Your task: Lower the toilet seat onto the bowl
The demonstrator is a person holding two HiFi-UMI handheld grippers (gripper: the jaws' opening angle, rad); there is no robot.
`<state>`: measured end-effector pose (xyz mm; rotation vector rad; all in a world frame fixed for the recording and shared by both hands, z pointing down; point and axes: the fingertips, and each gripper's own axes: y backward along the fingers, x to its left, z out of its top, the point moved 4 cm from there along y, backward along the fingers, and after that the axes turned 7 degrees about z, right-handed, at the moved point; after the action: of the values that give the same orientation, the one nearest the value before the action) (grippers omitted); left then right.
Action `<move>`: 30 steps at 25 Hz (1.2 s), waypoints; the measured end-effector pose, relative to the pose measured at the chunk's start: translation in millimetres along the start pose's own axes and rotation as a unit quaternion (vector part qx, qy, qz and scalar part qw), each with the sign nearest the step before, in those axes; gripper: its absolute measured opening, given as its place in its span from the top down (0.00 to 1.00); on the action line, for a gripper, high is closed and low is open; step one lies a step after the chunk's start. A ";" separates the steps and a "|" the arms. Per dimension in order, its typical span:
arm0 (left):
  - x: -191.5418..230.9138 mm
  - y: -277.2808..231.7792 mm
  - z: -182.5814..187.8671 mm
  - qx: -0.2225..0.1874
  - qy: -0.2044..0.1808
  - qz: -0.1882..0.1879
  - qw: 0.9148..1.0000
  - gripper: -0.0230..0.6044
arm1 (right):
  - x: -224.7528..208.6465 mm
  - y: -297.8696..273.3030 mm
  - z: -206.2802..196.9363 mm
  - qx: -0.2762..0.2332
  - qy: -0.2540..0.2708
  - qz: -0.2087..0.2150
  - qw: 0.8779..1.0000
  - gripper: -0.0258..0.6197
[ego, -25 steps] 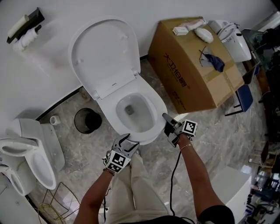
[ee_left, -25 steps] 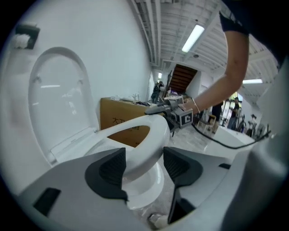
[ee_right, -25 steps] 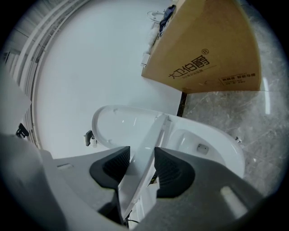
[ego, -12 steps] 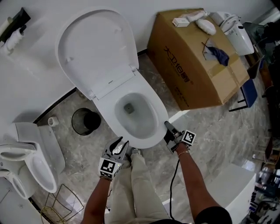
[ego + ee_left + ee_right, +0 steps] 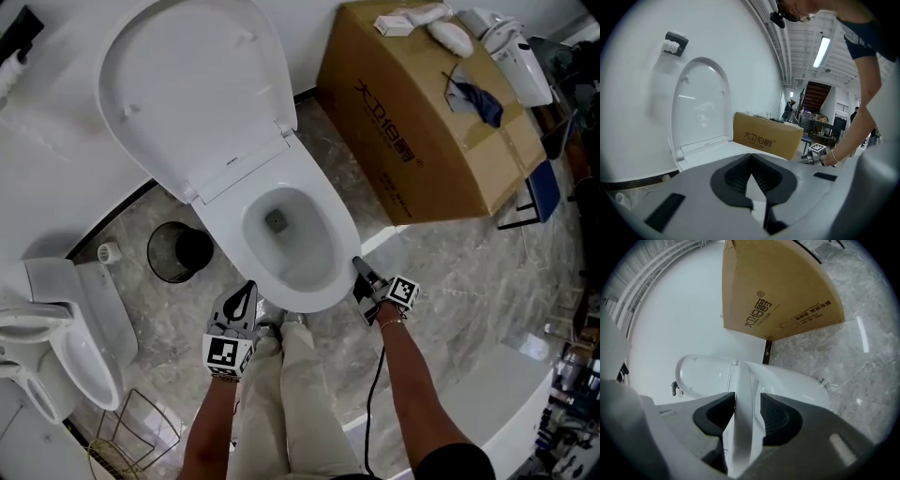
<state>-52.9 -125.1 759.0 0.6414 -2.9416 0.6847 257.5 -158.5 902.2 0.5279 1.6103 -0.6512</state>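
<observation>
Cardboard box right of toilet bowl; bin left; lid upright behind.

My left gripper has just closed its jaws on nothing. Beyond stands an upright toilet lid, with a cardboard box to its right.

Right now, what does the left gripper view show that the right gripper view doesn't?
Only the left gripper view: the left claw shut on nothing, the black wall-mounted paper holder, a ceiling strip light and the person's right forearm.
Only the right gripper view: the right claw shut on the edge of the white toilet seat, plus grey marble floor.
Both: the raised white toilet lid, the brown cardboard box and the white wall.
</observation>
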 end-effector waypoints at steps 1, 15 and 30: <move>2.0 3.2 6.0 -0.007 -0.006 0.005 1.000 0.96 | -7.1 2.8 0.0 0.001 0.003 -0.020 1.000 0.69; 32.4 43.5 36.7 -0.030 -0.003 0.066 0.997 0.96 | -27.2 27.2 8.7 -0.016 0.138 -0.252 0.958 0.67; 38.1 116.7 120.1 -0.031 -0.010 0.109 0.994 0.96 | 182.2 16.8 -15.7 0.027 0.335 -0.223 0.915 0.95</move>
<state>-130.3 -96.6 608.4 0.3266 -3.0660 0.6031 232.3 -140.5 721.1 0.4481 2.4096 -0.9153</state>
